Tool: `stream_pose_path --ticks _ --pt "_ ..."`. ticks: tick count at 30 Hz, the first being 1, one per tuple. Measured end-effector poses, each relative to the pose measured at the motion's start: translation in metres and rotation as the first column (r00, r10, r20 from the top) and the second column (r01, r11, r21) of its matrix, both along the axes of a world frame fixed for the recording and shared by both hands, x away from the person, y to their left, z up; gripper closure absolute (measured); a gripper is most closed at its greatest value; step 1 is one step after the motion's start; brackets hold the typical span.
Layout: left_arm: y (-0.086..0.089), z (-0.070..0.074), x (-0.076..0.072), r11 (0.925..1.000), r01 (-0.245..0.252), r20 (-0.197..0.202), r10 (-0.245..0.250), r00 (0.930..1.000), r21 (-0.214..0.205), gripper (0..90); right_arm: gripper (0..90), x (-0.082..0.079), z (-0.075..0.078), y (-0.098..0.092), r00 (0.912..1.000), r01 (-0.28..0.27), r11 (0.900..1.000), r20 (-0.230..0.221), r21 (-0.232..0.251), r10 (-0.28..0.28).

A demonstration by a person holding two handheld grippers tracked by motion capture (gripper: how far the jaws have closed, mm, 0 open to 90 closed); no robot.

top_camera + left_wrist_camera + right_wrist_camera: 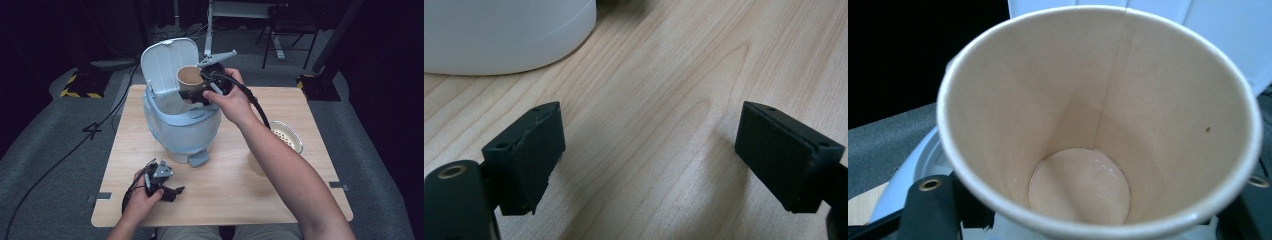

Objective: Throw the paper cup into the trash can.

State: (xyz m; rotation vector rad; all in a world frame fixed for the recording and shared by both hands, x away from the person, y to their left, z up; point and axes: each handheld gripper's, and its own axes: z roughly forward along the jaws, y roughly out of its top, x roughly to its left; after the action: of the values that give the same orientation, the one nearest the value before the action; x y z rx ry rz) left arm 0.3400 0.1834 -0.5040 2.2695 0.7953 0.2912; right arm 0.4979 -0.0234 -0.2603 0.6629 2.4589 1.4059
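A pale blue pedal bin (182, 127) stands on the wooden table (230, 175) with its lid (167, 62) swung up. Over its opening my right gripper (202, 87) is shut on a brown paper cup (190, 77). In the right gripper view the cup (1098, 120) looks empty, its inside facing the camera, with the lid (1228, 35) behind it. My left gripper (172, 192) rests near the table's front left, open, with nothing between its fingers (531, 150); bare wood lies between them and the bin's base (499, 35) is just beyond.
A white bowl with a dotted inside (286, 136) sits at the right of the table, partly behind the person's right forearm. The bin's foot pedal (198, 158) sticks out toward the front. Stands and cables are on the grey floor around the table.
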Motion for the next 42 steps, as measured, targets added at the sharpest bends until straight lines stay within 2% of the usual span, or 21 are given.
stream_pose_path --ticks 3,4,5,6,7,9,10,11,13,14,15,16,17,19,21,23,25,26,33,36,42 --pt "0.0 0.0 0.0 1.0 -0.001 0.002 0.001 1.0 0.0 13.2 27.6 0.003 -0.005 0.004 0.9997 -0.015 0.9998 -0.019 -0.013 0.014" --pt "0.0 0.0 0.0 1.0 -0.001 0.002 0.001 1.0 -0.001 13.2 23.7 0.003 -0.007 0.005 0.9994 -0.027 0.9995 -0.02 -0.019 0.027" --pt "0.0 0.0 0.0 1.0 -0.001 0.002 0.001 1.0 0.001 13.1 12.3 0.003 -0.008 0.006 0.9996 -0.028 0.9993 -0.009 -0.026 0.028" --pt "0.0 0.0 0.0 1.0 -0.001 0.002 0.001 1.0 0.0 13.1 6.1 0.002 -0.01 0.007 0.9999 -0.01 0.9995 0.01 -0.031 0.01" --pt "0.0 0.0 0.0 1.0 -0.001 0.002 0.001 1.0 0.0 13.2 7.1 0.002 -0.01 0.008 0.9997 0.014 0.9994 0.021 -0.031 -0.014" --pt "0.0 0.0 0.0 1.0 -0.001 0.002 0.001 1.0 0.0 13.1 22.8 0.001 -0.008 0.007 0.9982 0.054 0.9985 0.027 0.007 -0.054" --pt "0.0 0.0 0.0 1.0 0.0 0.001 0.0 1.0 0.0 13.1 19.3 0.001 -0.006 0.006 0.9977 0.059 0.9982 0.032 0.01 -0.059" --pt "0.0 0.0 0.0 1.0 0.0 0.001 0.0 1.0 0.0 13.1 7.7 0.0 -0.004 0.003 0.9969 0.061 0.9981 0.048 0.001 -0.061" --pt "0.0 0.0 0.0 1.0 0.0 0.003 0.0 1.0 0.0 13.1 10.0 -0.001 -0.003 0.002 0.9972 0.055 0.9985 0.049 0.002 -0.055" --pt "0.0 0.0 0.0 1.0 0.0 0.002 0.0 1.0 0.0 13.1 19.2 -0.002 -0.001 0.0 0.9976 0.049 0.9988 0.048 0.009 -0.05" --pt "0.0 0.0 0.0 1.0 0.0 0.002 0.0 1.0 0.0 13.1 21.0 -0.003 0.0 -0.002 0.9977 0.046 0.9989 0.049 0.01 -0.047" --pt "0.0 0.0 0.0 1.0 0.0 0.003 0.0 1.0 0.0 13.1 13.7 -0.005 0.002 -0.004 0.9976 0.043 0.999 0.054 0.006 -0.044" --pt "0.0 0.0 0.0 1.0 -0.001 0.002 0.001 1.0 0.0 13.1 11.2 -0.006 0.003 -0.006 0.9974 0.039 0.9992 0.061 0.002 -0.039" --pt "0.0 0.0 0.0 1.0 -0.001 0.001 0.001 1.0 0.0 13.1 18.2 -0.008 0.006 -0.01 0.9973 0.033 0.9994 0.065 0.003 -0.033" --pt "0.0 0.0 0.0 1.0 0.0 0.002 0.0 1.0 -0.001 13.1 13.8 -0.011 0.009 -0.015 0.9973 0.034 0.9994 0.065 0.008 -0.035" --pt "0.0 0.0 0.0 1.0 0.002 0.0 -0.002 1.0 0.002 13.1 17.4 -0.015 0.013 -0.022 0.9976 0.023 0.9997 0.065 0.012 -0.023" --pt "0.001 0.0 0.0 1.0 0.007 0.0 -0.007 1.0 0.002 13.1 14.5 -0.018 0.017 -0.031 0.998 0.01 0.9995 0.062 0.029 -0.012" --pt "0.001 0.0 0.0 1.0 0.01 0.0 -0.01 1.0 0.001 13.2 16.5 -0.02 0.019 -0.035 0.9978 0.011 0.9993 0.064 0.037 -0.014" --pt "0.001 0.0 0.0 0.9999 0.014 -0.002 -0.014 0.9999 0.002 13.1 15.6 -0.039 0.03 -0.073 0.9966 0.009 0.9989 0.082 0.045 -0.012" --pt "0.001 0.0 0.001 0.9999 0.016 -0.002 -0.016 0.9999 0.001 13.1 15.5 -0.047 0.03 -0.092 0.998 0.011 0.9985 0.062 0.054 -0.014" --pt "0.002 0.0 0.003 0.9998 0.022 -0.007 -0.022 0.9997 0.004 12.5 15.5 -0.065 0.028 -0.133 0.9969 0.038 0.9983 0.068 0.044 -0.041"
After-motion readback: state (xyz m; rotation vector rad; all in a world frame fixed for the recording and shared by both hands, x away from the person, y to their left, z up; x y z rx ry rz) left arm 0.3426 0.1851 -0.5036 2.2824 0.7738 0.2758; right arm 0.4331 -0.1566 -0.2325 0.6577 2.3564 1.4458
